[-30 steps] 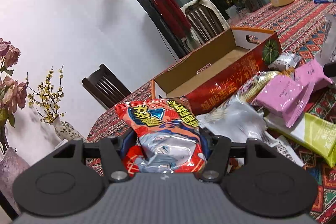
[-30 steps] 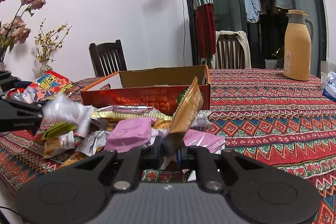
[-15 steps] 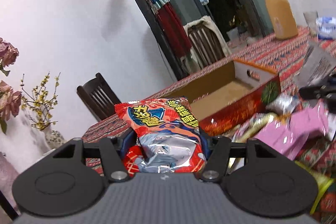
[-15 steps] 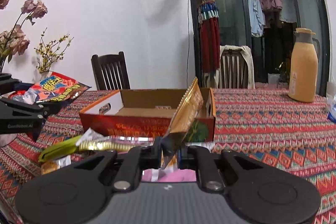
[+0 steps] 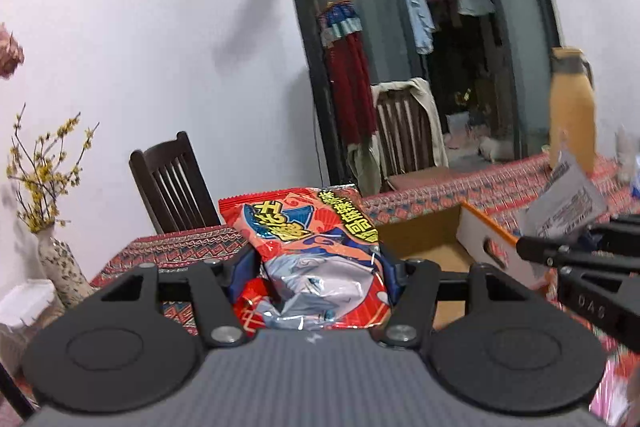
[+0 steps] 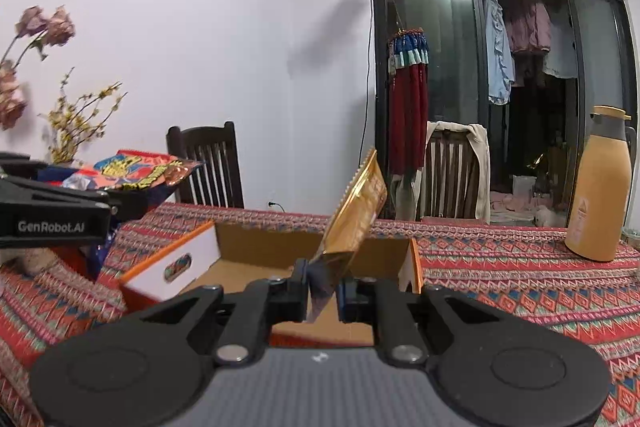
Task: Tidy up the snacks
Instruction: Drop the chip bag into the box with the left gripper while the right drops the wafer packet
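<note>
Left gripper [image 5: 318, 279]: jaws pinching the red snack bag [image 5: 312, 251], carried above the counter [image 6: 500, 287]. Right gripper [image 6: 322, 293]: jaws pressed together on the gold packet [image 6: 356, 211], upright over the open cardboard box [image 6: 248, 247], interior unobstructed.

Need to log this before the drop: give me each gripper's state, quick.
Left gripper: closed on the red snack bag.
Right gripper: closed on the gold snack packet, above the open cardboard box.
</note>
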Demonstrator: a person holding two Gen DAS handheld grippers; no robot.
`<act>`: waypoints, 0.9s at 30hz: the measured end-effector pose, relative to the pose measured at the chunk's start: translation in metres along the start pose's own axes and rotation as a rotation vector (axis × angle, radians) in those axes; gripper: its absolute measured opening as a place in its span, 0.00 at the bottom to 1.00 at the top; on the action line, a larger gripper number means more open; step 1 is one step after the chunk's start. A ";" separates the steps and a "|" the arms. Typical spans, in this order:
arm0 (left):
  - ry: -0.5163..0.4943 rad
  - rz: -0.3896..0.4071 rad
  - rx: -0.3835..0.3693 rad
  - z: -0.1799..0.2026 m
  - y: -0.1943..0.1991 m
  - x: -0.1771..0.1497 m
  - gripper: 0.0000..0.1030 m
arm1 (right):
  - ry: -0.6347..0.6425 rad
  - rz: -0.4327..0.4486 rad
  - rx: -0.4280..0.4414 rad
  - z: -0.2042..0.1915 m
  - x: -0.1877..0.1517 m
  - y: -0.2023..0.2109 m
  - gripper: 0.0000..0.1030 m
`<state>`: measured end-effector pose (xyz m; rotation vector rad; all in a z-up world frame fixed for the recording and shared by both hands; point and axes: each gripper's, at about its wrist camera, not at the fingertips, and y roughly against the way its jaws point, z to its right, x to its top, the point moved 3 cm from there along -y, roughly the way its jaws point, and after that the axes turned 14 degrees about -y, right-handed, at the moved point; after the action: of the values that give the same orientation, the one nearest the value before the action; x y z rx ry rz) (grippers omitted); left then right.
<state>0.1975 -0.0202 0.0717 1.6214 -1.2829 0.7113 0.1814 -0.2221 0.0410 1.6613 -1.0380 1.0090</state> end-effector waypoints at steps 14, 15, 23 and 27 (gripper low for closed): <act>0.233 -0.122 -0.022 -0.026 -0.111 -0.016 0.59 | -0.024 -0.186 -0.048 0.010 -0.010 -0.114 0.13; 0.242 -0.131 -0.030 -0.028 -0.116 -0.021 0.59 | -0.027 -0.196 -0.046 0.010 -0.012 -0.117 0.13; 0.269 -0.189 -0.074 -0.025 -0.134 -0.045 0.63 | -0.044 -0.247 -0.059 0.015 -0.024 -0.126 0.17; 0.322 -0.179 -0.073 -0.032 -0.132 -0.049 0.97 | -0.060 -0.247 -0.072 0.018 -0.024 -0.126 0.62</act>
<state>0.3123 0.0341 0.0021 1.4708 -0.9108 0.7685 0.2940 -0.2046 -0.0196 1.7200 -0.8711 0.7562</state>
